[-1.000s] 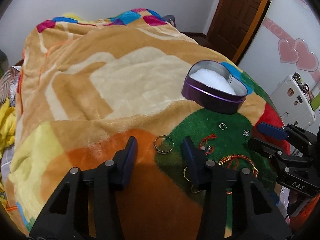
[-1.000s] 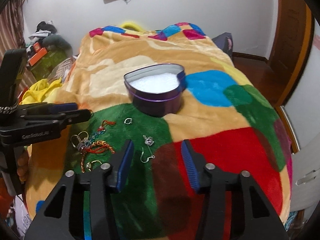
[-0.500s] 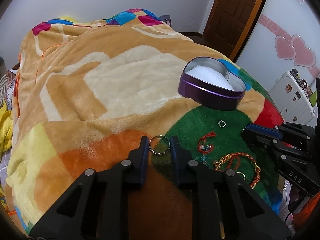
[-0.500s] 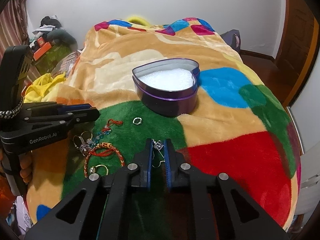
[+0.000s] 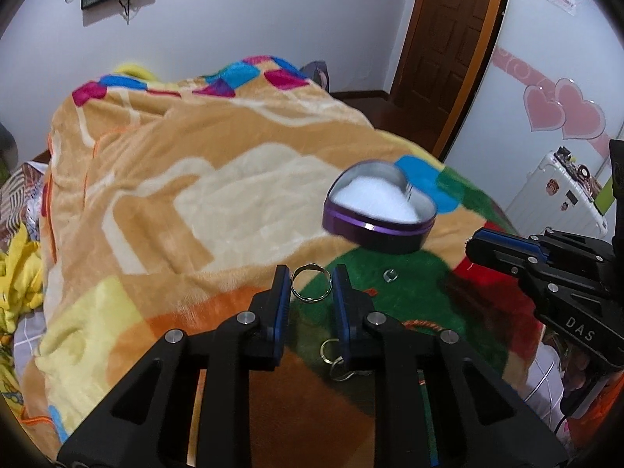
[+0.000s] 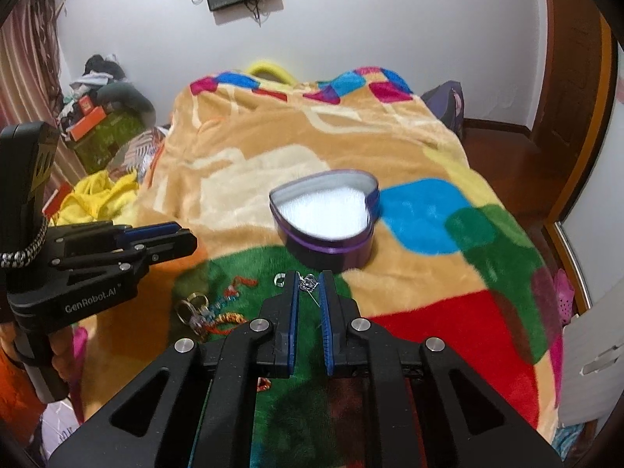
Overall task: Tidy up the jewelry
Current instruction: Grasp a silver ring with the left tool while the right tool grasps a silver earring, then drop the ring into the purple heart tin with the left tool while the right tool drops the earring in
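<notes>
My left gripper (image 5: pixel 311 282) is shut on a silver ring (image 5: pixel 311 284) and holds it above the blanket, short of the purple heart-shaped tin (image 5: pixel 378 210) with white padding. My right gripper (image 6: pixel 309 284) is shut on a small silver earring (image 6: pixel 308 283), just in front of the tin (image 6: pixel 325 220). On the green patch lie a small clear ring (image 5: pixel 390 274), gold rings (image 6: pixel 192 304), a red beaded piece (image 6: pixel 243 282) and an orange braided bracelet (image 6: pixel 226 321). The left gripper also shows in the right wrist view (image 6: pixel 187 240).
A colourful fleece blanket (image 5: pixel 163 202) covers the bed. The right gripper body (image 5: pixel 553 273) sits at the right of the left wrist view. A white suitcase (image 5: pixel 561 195) and a wooden door (image 5: pixel 448 39) stand beyond the bed. Clutter (image 6: pixel 101 117) lies on the left.
Both grippers closed, the left on the silver ring and the right on the earring, and both have lifted their pieces off the blanket toward the tin.
</notes>
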{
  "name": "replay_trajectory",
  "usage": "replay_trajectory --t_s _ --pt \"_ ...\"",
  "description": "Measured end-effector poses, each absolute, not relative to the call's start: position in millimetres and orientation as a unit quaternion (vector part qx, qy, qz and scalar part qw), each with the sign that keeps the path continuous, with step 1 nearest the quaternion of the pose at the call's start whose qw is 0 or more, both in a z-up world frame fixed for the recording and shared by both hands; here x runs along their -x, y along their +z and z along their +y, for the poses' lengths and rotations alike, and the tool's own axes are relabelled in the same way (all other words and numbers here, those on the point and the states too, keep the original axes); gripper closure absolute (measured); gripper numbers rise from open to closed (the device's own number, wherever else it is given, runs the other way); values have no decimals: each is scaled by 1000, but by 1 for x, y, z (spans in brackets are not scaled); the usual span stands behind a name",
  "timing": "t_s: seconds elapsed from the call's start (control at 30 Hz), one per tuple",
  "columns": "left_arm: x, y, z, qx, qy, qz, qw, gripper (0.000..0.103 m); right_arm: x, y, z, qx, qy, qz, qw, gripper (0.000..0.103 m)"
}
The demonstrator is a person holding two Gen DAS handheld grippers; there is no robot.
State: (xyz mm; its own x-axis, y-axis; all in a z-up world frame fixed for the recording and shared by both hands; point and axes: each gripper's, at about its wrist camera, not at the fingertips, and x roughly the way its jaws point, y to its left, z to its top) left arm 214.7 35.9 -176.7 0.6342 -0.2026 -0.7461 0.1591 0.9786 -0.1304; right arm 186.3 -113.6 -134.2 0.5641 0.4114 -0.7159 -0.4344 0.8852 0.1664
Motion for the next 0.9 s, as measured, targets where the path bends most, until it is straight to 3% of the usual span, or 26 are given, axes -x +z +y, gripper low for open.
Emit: replay_trajectory --t_s 0.43,0.9 --pt "-216 -139 27 34 -107 371 922 82 -193 -96 -115 9 236 346 908 94" --pt "-246 -141 20 38 -118 369 921 82 -215 -89 -114 11 234 326 916 94"
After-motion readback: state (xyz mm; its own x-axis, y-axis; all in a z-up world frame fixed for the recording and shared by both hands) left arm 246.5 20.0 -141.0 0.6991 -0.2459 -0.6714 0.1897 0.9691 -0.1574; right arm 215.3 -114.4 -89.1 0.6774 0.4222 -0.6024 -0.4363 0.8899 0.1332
